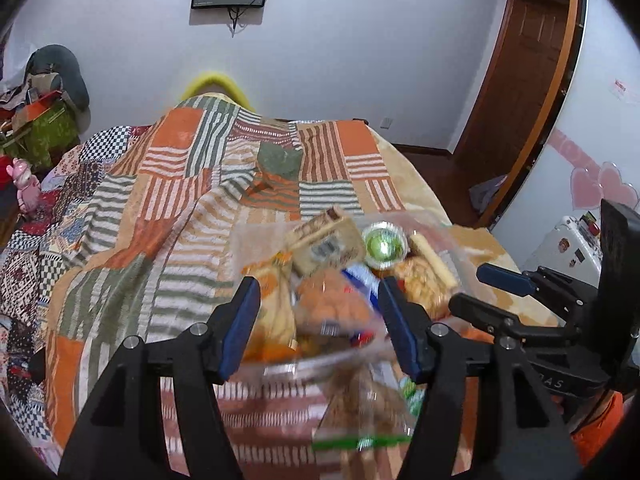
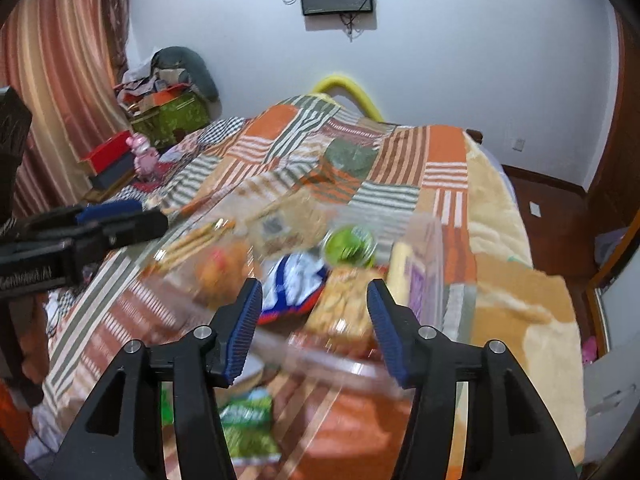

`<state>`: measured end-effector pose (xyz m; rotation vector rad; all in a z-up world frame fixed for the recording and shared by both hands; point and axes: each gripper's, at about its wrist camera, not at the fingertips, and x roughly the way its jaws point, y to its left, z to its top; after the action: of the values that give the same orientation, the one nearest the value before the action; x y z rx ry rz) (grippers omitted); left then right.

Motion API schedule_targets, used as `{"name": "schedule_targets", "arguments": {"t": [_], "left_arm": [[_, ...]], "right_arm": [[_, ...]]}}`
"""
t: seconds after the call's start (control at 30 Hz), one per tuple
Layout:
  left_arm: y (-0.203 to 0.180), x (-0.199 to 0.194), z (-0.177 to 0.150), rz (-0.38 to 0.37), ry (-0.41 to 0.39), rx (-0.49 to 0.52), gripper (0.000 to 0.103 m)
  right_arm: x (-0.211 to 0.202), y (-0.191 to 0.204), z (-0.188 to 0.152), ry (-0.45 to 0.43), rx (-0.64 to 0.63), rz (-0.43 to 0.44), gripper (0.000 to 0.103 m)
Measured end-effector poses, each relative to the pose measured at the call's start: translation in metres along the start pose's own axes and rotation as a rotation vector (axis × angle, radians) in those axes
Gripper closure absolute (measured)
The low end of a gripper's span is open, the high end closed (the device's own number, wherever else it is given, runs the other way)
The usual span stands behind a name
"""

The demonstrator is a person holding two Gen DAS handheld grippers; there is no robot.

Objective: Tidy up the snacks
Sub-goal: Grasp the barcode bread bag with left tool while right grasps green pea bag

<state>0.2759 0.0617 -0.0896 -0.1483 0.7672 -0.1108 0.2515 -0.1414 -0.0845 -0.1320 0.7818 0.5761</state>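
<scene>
A clear plastic box (image 1: pixel 280 366) full of snacks lies on the patchwork bedspread; it also shows in the right wrist view (image 2: pixel 430 240). In it are a green-lidded cup (image 1: pixel 383 245) (image 2: pixel 349 245), a brown cracker pack (image 1: pixel 326 246), a blue and white packet (image 2: pixel 296 284) and an orange biscuit pack (image 2: pixel 344 308). My left gripper (image 1: pixel 318 324) is open, its jaws on either side of the box's near end. My right gripper (image 2: pixel 314 322) is open just above the box's near rim. A clear bag of snacks with a green seal (image 1: pixel 362 420) lies in front. Both views are blurred.
A green snack packet (image 2: pixel 248 424) lies on the bedspread (image 1: pixel 168 208) near the bed's front edge. A pink toy (image 2: pixel 144 158), a red box (image 2: pixel 106 154) and a green box (image 2: pixel 172 118) stand at the bed's left. A wooden door (image 1: pixel 516 76) is at the right.
</scene>
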Motion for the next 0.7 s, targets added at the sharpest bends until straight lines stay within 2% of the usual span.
{"name": "schedule_targets", "arguments": {"t": [0.17,0.37,0.6,0.63,0.67,0.7], "left_arm": [[0.005,-0.008,-0.029,0.013,0.046,0.015,0.04],[0.005,-0.002,-0.064,0.004,0.122,0.03,0.04],[-0.003,0.005,-0.075,-0.022,0.151,0.038,0.039],[-0.005,0.008,-0.076,-0.029,0.157,0.033,0.039],[-0.006,0.01,-0.076,-0.033,0.161,0.032,0.038],[-0.007,0.013,-0.077,-0.037,0.168,0.032,0.037]], "right_arm": [[0.005,0.014,-0.027,0.056,-0.027,0.027,0.044],[0.028,0.028,-0.054,0.159,-0.03,0.092,0.044],[0.046,0.032,-0.064,0.228,-0.056,0.104,0.044],[0.047,0.032,-0.065,0.232,-0.06,0.104,0.046],[0.048,0.033,-0.066,0.234,-0.064,0.101,0.053],[0.049,0.032,-0.066,0.24,-0.067,0.104,0.055]]}}
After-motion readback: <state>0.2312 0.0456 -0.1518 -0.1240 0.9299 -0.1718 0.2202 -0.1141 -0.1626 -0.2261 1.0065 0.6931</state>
